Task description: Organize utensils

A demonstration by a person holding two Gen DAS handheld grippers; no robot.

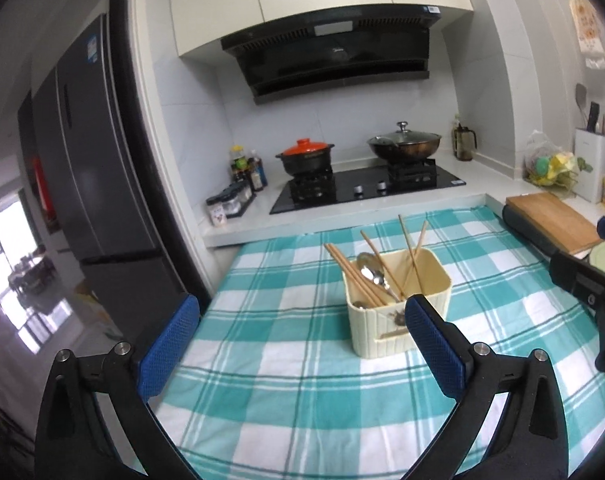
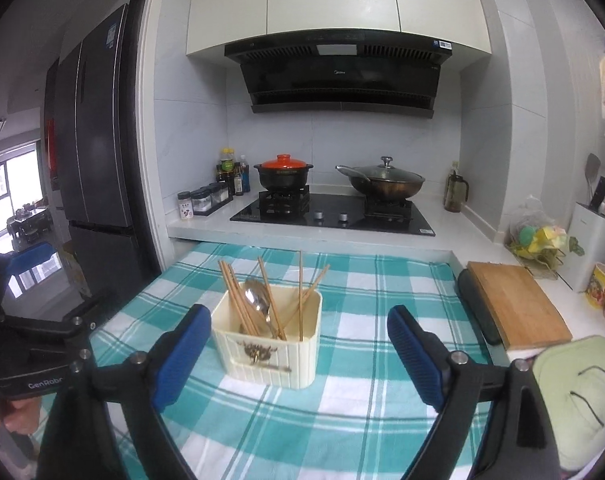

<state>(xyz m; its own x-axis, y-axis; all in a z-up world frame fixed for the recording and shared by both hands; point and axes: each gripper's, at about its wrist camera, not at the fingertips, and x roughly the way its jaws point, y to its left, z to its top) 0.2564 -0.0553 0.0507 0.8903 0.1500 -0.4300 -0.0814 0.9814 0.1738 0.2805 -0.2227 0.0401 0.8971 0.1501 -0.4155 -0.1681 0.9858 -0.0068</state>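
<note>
Both claws stood wide with nothing between their blue pads: the left gripper [image 1: 298, 344] low over the checked cloth [image 1: 286, 404] near its front edge, the right gripper [image 2: 292, 354] likewise, framing the cream holder [image 2: 268, 350]. That holder sat toward the middle of the cloth, chopsticks [image 2: 238, 300] and a metal spoon [image 2: 258, 300] already standing in it. No loose utensil showed on the cloth, so the sorting looked finished or nearly so. Any next move would call for finding a stray piece first. Beyond lay the stove [image 2: 334, 212].
</note>
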